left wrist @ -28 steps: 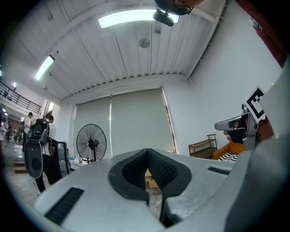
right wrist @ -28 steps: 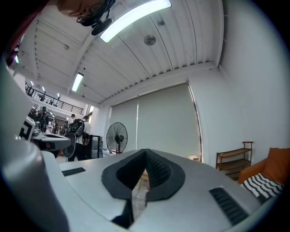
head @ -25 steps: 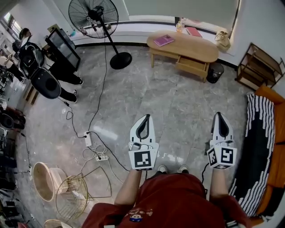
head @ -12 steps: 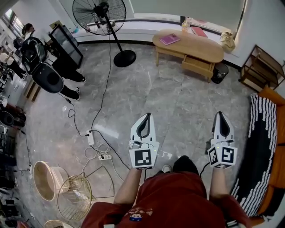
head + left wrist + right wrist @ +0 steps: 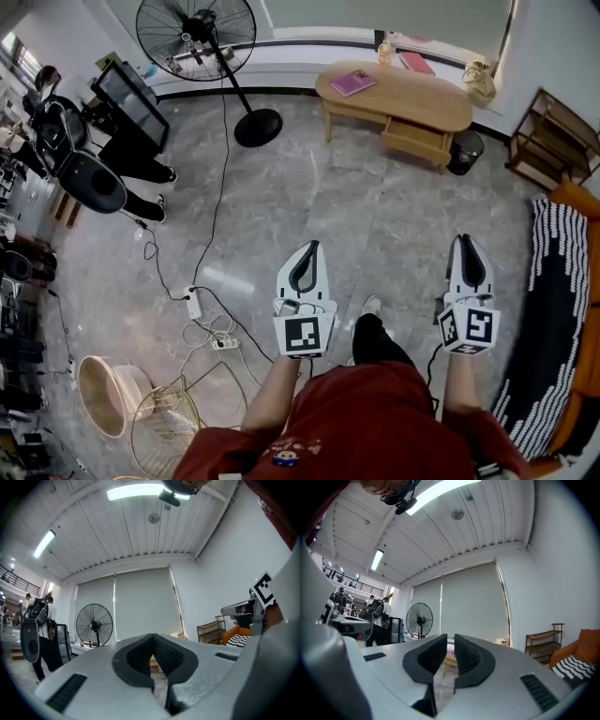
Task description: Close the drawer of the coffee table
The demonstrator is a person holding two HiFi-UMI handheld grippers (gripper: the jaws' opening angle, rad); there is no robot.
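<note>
The oval wooden coffee table (image 5: 403,94) stands far off by the window wall, and its drawer (image 5: 411,142) hangs pulled out under the top. Both grippers are held level at waist height, pointing toward it from well short. My left gripper (image 5: 309,246) is shut, its fingertips meeting with nothing between them (image 5: 152,635). My right gripper (image 5: 466,240) has just been opening; a narrow gap shows between its pads (image 5: 450,641), and nothing is in it. A slice of the table (image 5: 449,658) shows through that gap.
A pedestal fan (image 5: 197,37) stands left of the table, its cable running to a power strip (image 5: 195,302). A dark bin (image 5: 466,150) and a wire shelf (image 5: 553,141) sit right of the table. A striped sofa (image 5: 548,309) lines the right. Wire baskets (image 5: 173,422) are at lower left.
The person has stepped forward: a dark trouser leg and shoe now reach out between the grippers, and the floor cables and baskets have slid back in view. Both grippers keep their pose.
</note>
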